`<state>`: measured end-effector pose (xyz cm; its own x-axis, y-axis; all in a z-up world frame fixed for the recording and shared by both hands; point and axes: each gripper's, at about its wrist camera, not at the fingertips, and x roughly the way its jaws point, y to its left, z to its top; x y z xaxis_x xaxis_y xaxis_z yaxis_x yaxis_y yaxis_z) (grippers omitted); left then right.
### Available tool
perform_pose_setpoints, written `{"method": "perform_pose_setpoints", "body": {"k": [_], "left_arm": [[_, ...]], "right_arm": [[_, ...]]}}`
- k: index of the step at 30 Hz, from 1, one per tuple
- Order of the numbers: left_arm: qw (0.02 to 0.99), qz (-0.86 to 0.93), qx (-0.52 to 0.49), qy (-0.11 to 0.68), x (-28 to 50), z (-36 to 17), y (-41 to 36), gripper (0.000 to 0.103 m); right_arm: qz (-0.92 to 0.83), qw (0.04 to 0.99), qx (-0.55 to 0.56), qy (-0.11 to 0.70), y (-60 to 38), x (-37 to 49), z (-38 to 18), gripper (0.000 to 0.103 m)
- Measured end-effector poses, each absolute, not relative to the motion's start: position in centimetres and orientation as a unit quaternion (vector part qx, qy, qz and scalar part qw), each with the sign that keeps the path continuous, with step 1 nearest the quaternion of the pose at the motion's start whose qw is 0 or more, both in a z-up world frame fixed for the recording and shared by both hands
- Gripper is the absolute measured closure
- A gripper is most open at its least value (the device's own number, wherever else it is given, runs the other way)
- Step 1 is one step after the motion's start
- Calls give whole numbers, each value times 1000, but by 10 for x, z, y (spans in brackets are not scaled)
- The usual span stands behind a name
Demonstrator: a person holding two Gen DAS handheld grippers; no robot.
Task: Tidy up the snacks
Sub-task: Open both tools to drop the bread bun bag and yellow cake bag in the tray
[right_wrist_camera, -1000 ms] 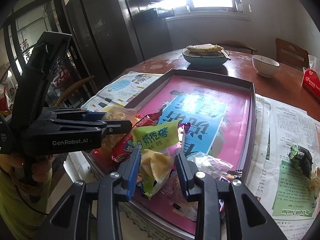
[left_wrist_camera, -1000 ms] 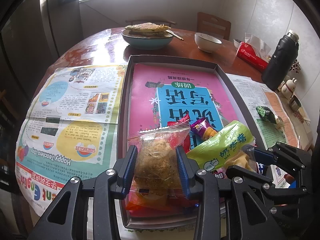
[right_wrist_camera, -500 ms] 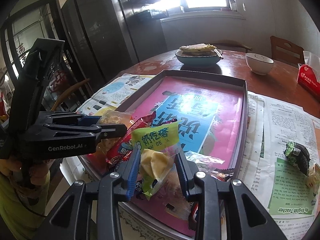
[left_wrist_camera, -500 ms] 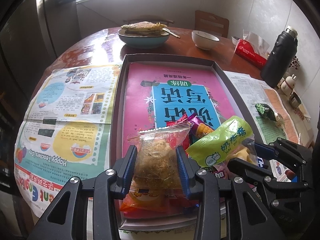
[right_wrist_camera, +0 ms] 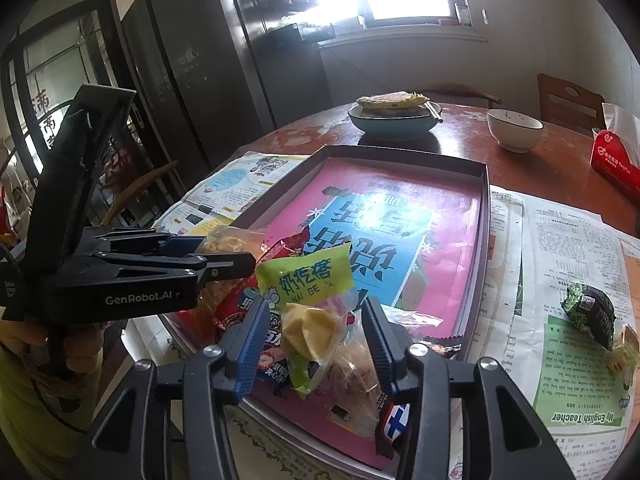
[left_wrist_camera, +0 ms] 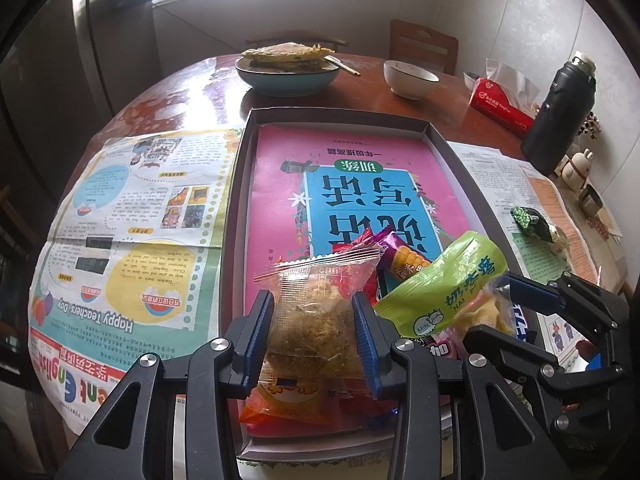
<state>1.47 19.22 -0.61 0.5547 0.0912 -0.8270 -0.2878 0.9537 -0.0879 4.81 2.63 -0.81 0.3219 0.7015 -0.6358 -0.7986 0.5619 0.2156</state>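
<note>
Left wrist view: round tabletop [left_wrist_camera: 180, 92] spread with newspaper [left_wrist_camera: 132, 232]; far edge lost in window glare. Ahead of both tongs, a shallow tray [left_wrist_camera: 244, 200] lined with a pink-and-blue printed sheet [left_wrist_camera: 352, 184], its near end buried under a snack heap.

Left tongs [left_wrist_camera: 314, 334]: closed on a clear packet of brown crumbly snack [left_wrist_camera: 316, 312], blue pads pressed to both sides, packet held over the tray's near end. Packet's lower part hidden behind the tongs; an orange wrapper [left_wrist_camera: 280, 400] beneath, label unreadable.

Right tongs [right_wrist_camera: 316, 332]: gripping a green-topped candy bag [right_wrist_camera: 308, 280], yellow pieces visible through the clear lower half. Contact on the right pad hard to confirm; bag bottom merges with wrappers below.

Right of the right tongs, well apart, a small dark green-patterned packet [right_wrist_camera: 588, 312] lies on the newspaper, outside the tray. Beyond the tray: a blue bowl of flatbread [left_wrist_camera: 286, 74], a white bowl [left_wrist_camera: 410, 78].
</note>
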Motion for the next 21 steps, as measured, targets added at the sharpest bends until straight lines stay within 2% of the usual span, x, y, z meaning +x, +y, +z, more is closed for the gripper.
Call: {"method": "perform_pose_setpoints", "body": {"k": [21], "left_arm": [[879, 115, -102, 451, 10, 2, 190, 53]], "right_arm": [[456, 817, -75, 345, 21, 44, -3, 47]]}}
